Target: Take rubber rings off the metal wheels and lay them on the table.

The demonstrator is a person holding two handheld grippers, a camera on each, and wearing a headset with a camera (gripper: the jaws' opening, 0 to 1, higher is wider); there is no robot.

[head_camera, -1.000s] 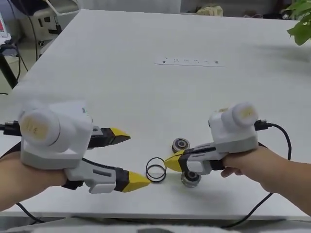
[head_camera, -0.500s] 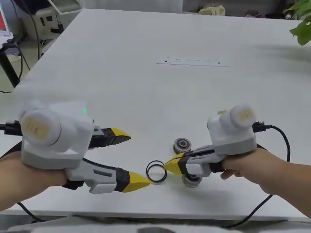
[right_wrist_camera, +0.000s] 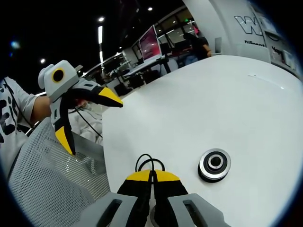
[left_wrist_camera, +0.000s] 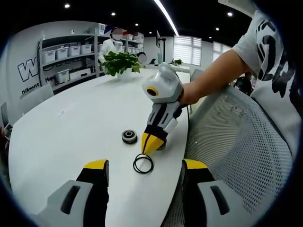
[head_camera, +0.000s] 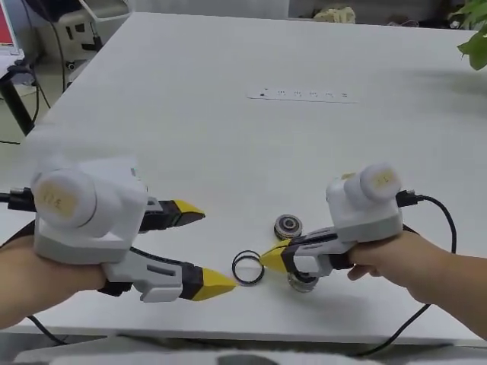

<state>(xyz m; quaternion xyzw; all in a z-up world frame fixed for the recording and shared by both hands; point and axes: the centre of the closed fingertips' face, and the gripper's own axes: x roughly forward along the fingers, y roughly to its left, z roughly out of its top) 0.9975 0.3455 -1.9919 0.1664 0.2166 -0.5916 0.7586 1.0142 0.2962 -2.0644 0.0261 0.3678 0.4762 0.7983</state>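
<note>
rubber rings [head_camera: 247, 268] lie just beside the right gripper [head_camera: 268, 258], its jaws pressed together. left gripper [head_camera: 217, 249] at their 9 o'clock, spread wide.

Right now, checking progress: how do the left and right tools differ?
The left tool, grey with yellow tips, has jaws spread wide; the right tool has them shut. The left tool hangs clear of the parts; the right tool is over a metal wheel, tip at the black rubber rings. Both share that build.

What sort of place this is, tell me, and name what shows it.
Probably an office or lab workroom: a large white table, shelves of storage bins along the wall, a mesh office chair, and monitors on desks behind.
</note>
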